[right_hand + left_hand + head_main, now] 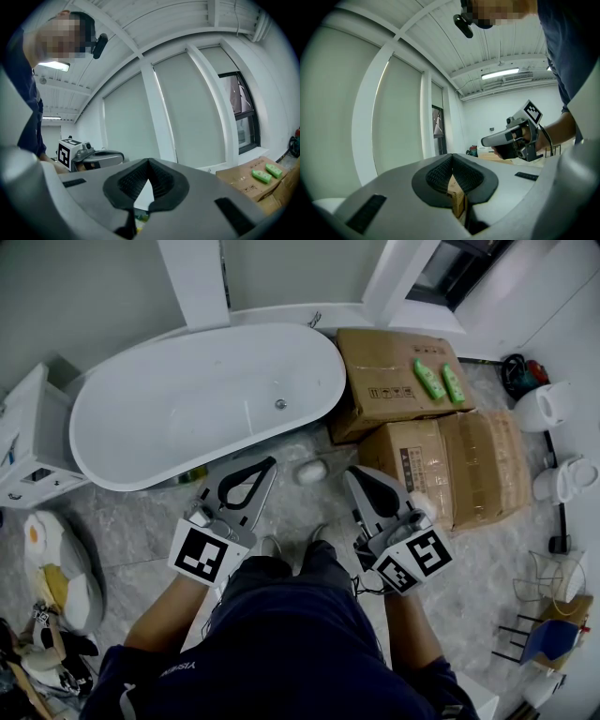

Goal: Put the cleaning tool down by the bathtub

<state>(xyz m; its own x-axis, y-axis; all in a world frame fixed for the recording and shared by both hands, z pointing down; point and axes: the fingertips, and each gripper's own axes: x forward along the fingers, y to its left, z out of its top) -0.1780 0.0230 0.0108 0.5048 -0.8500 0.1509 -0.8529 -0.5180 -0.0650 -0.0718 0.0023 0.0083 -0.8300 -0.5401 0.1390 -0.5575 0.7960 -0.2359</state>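
Head view: cleaning tool (311,472) lies between left gripper (270,463) and right gripper (351,472) fingers.

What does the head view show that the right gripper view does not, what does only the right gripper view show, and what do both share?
Head view only: the bathtub basin with its drain, and a white rounded object on the floor beside it. Right gripper view only: the ceiling and its lit strip light. Both: the green bottles on a cardboard box, and the left gripper.
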